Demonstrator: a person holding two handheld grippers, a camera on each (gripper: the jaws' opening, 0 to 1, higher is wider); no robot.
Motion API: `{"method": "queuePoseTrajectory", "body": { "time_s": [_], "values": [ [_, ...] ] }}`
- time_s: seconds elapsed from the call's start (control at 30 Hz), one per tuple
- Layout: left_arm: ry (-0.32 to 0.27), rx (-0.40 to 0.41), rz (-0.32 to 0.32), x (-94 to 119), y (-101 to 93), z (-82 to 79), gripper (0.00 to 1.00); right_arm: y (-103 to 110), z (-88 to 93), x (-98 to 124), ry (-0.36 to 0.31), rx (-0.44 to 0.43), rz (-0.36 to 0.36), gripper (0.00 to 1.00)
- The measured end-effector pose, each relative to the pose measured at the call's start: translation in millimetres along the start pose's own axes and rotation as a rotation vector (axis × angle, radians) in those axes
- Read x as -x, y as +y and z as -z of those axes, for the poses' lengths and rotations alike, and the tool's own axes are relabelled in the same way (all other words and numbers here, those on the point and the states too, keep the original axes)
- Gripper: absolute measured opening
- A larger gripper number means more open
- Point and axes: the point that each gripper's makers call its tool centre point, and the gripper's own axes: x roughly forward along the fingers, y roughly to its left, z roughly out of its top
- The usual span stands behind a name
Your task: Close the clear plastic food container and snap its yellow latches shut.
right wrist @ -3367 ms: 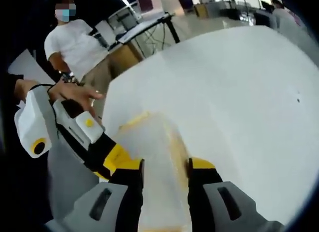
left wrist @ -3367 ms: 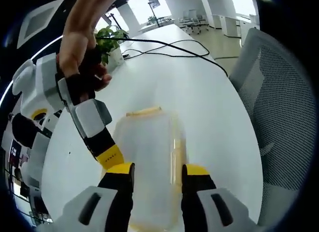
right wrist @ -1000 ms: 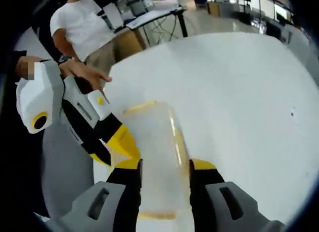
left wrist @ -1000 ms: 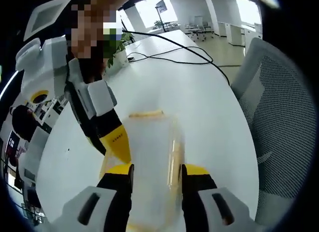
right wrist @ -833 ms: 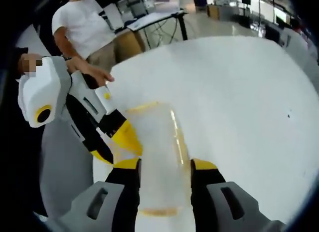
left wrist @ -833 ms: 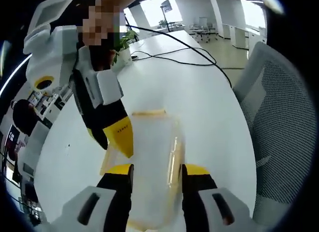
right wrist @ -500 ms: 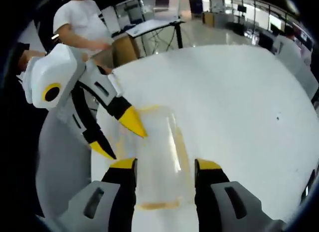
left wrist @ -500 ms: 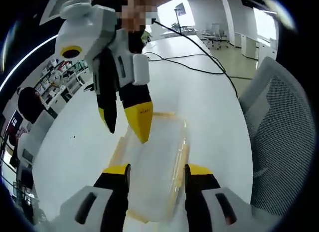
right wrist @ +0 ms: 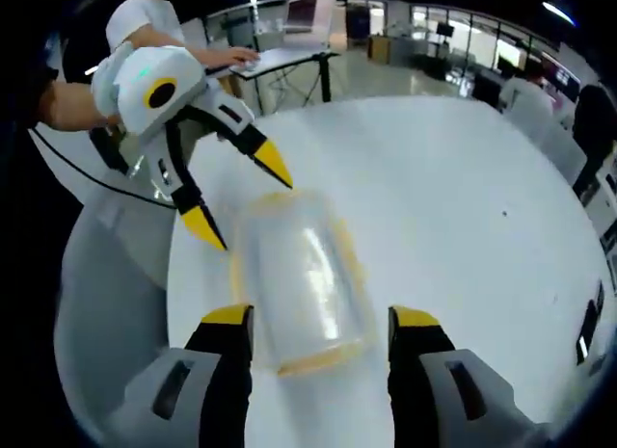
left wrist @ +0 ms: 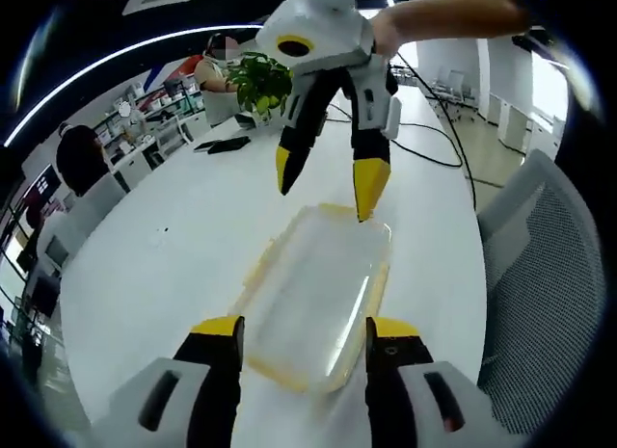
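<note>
The clear plastic container (left wrist: 313, 294) with a yellow rim lies flat on the white table (left wrist: 154, 275), its lid down on it. I cannot tell how its latches stand. My left gripper (left wrist: 304, 330) is open at the container's near end, one jaw on each side, not touching. My right gripper (left wrist: 325, 190) hangs open over the far end, yellow tips pointing down, one tip close to the rim. In the right gripper view the container (right wrist: 299, 275) runs away from the open right gripper (right wrist: 320, 321), and the left gripper (right wrist: 241, 197) is open at its far end.
A grey mesh chair (left wrist: 540, 275) stands close at the table's right edge. A potted plant (left wrist: 260, 82) and black cables (left wrist: 434, 144) lie at the far end. People sit at desks beyond. A grey chair back (right wrist: 106, 303) borders the table (right wrist: 463, 207).
Both grippers have drawn back and risen. The right gripper has swung from beside the container's left side to above its far end. Both pairs of jaws stand slightly wider.
</note>
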Motion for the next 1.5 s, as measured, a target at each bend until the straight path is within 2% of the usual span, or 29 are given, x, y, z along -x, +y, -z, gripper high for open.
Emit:
{"method": "queuePoseTrajectory", "body": {
  "time_s": [0.27, 0.63, 0.87, 1.1, 1.5],
  "values": [
    [0.024, 0.055, 0.007, 4, 3.1, 19.5, 0.5, 12, 14.8, 4, -0.045, -0.025, 0.057, 0.57],
    [0.059, 0.103, 0.017, 1, -5.1, 43.4, 0.5, 25, 35.9, -2, -0.075, -0.038, 0.14, 0.59],
    [0.048, 0.123, 0.007, -3, -6.2, 44.2, 0.48, 28, 42.6, -13, -0.099, -0.075, 0.178, 0.58],
    [0.04, 0.137, -0.004, -9, -5.3, 42.3, 0.46, 23, 44.1, -21, -0.114, -0.124, 0.194, 0.53],
    [0.033, 0.167, -0.018, -19, 5.4, 37.6, 0.47, 5, 41.5, -21, -0.112, -0.135, 0.206, 0.51]
  ]
}}
